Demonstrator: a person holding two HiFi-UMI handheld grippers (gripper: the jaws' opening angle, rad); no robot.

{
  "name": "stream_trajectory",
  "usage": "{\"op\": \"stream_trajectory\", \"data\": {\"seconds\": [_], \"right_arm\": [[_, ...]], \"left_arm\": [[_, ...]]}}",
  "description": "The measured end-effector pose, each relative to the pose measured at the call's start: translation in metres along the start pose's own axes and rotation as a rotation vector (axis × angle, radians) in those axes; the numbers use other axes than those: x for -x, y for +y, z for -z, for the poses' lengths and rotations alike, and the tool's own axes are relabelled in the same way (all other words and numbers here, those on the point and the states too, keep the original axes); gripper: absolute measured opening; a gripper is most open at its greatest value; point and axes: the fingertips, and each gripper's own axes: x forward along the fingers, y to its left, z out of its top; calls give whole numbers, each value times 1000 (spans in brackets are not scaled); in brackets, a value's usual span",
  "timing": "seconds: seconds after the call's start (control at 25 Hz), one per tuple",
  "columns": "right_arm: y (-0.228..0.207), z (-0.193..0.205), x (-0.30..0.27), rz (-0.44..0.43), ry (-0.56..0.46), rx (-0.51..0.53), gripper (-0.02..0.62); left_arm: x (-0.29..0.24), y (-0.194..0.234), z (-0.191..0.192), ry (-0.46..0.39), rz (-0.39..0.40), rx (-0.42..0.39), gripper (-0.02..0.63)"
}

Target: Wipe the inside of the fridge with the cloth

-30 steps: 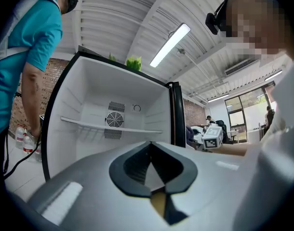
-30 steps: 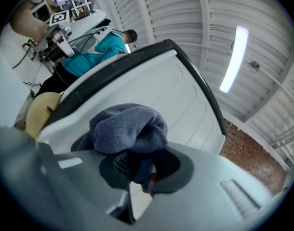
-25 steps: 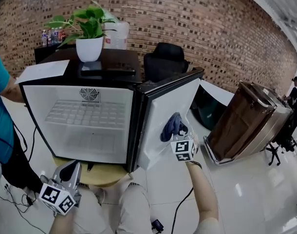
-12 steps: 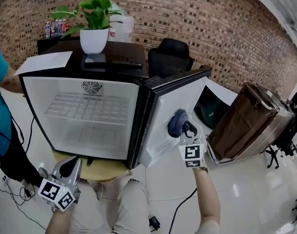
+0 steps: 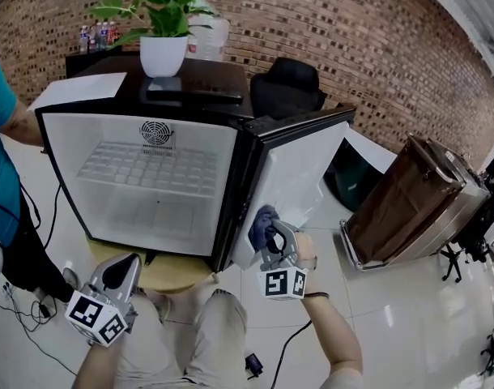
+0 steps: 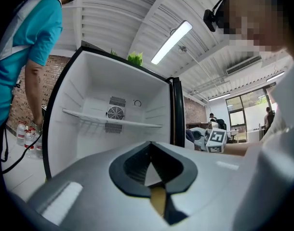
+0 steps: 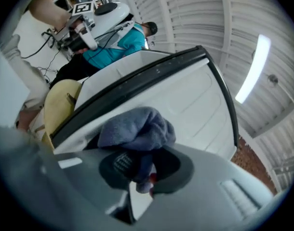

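Note:
The small fridge [image 5: 142, 177] stands open, with its white door [image 5: 300, 177] swung out to the right. My right gripper [image 5: 271, 240] is shut on a bunched blue-grey cloth [image 5: 263, 220], which presses on the door's inner face near its lower hinge-side corner. In the right gripper view the cloth [image 7: 137, 126] bulges out of the right gripper [image 7: 144, 172] against the door panel [image 7: 185, 95]. My left gripper [image 5: 119, 275] hangs low at the left in front of the fridge, shut and empty. In the left gripper view the left gripper [image 6: 154, 177] points at the fridge's white interior [image 6: 113, 114] with its wire shelf.
A potted plant [image 5: 164, 51] and flat dark items sit on top of the fridge. A person in a teal shirt [image 5: 0, 136] stands at its left. The fridge rests on a round yellow table [image 5: 170, 275]. A black chair [image 5: 287, 87] and a tilted brown cabinet [image 5: 409, 201] stand to the right.
My right gripper has carried the cloth down and to the left along the door's inner face, from mid-height to the lower corner. The left gripper has stayed put.

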Motion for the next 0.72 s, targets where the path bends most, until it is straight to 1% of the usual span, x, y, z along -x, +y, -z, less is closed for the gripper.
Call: {"op": "stream_trajectory", "data": {"seconds": [0.12,0.2,0.28,0.4,0.56,0.64,0.72], "right_arm": [[4,40,-15,-11,60,69,46],[-2,70,-27,-15,108,72,46],[-16,100,-37,-1,175,77,46],[-46,146,-52,30,287,48,46],[-78,207,-67,69,466,7,46],[-83,214,-67,79,492,-7,46],[-86,196,-60,97,452,-47,46]], "left_arm": [[8,8,-2,-6,-24,8,0],[11,9,-2,-8,-31,10,0],[13,9,-3,-10,-31,7,0],[15,8,-6,-15,-33,7,0],[16,7,-8,-20,-35,4,0],[16,6,-8,-20,-34,2,0],[16,6,-8,-18,-36,3,0]]}}
